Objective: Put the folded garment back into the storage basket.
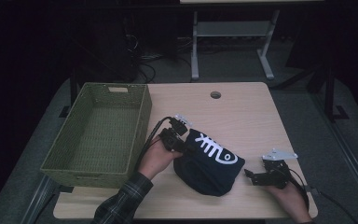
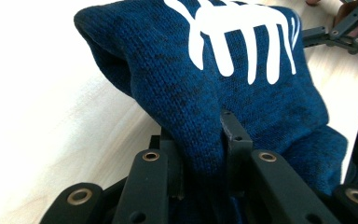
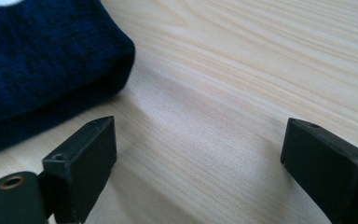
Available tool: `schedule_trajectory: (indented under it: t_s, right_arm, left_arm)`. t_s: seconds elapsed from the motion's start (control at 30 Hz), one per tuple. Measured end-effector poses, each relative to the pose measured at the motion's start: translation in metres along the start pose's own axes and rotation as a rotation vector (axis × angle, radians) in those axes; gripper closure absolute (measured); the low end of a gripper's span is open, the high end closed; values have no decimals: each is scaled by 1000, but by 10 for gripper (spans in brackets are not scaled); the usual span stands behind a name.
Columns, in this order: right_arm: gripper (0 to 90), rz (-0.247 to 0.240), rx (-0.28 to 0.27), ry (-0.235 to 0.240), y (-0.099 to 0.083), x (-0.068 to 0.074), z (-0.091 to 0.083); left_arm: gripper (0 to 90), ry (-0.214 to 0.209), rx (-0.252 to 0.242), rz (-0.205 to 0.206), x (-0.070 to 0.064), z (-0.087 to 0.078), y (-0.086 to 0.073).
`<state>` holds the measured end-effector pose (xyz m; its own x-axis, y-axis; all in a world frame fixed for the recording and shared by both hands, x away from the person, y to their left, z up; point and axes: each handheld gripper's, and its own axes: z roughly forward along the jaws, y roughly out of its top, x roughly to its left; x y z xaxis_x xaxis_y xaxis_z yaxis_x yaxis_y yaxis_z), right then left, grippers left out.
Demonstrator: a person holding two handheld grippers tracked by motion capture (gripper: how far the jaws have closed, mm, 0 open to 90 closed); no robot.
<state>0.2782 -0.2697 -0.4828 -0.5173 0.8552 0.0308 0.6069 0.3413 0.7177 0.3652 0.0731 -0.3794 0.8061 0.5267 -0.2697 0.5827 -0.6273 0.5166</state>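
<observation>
L gripper [image 1: 182,143] clamped tight — R gripper [image 1: 251,176] open.

You're working in a lab or office workroom: a plain wood-laminate desk [image 1: 242,112] with a cable hole [image 1: 216,94], grey carpet, a tangle of cables [image 1: 142,60] at 11 o'clock, and another desk's metal legs [image 1: 230,42] at 12 o'clock.

Dim high view, overexposed glare, close blur
</observation>
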Motion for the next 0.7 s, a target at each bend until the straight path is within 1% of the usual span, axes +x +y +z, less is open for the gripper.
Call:
schedule_trajectory:
  t_s: [0.13,0.2,0.37,0.53,0.63,0.7]
  right_arm:
    - [100,0,0,0,0,0,0]
    - [100,1,0,0,0,0,0]
    - [100,1,-1,-1,0,0,0]
    - [101,4,0,-3,0,0,0]
    - [101,8,1,-5,0,0,0]
    - [101,8,0,-8,0,0,0]
  left_arm:
    - [751,12,-1,17,-4,-15,7]
    - [751,22,-2,24,-6,-20,10]
    - [751,29,-4,39,-9,-34,16]
    - [751,33,-9,48,-11,-44,20]
    - [751,24,-7,51,-12,-50,22]
    - [751,26,-7,53,-12,-54,23]
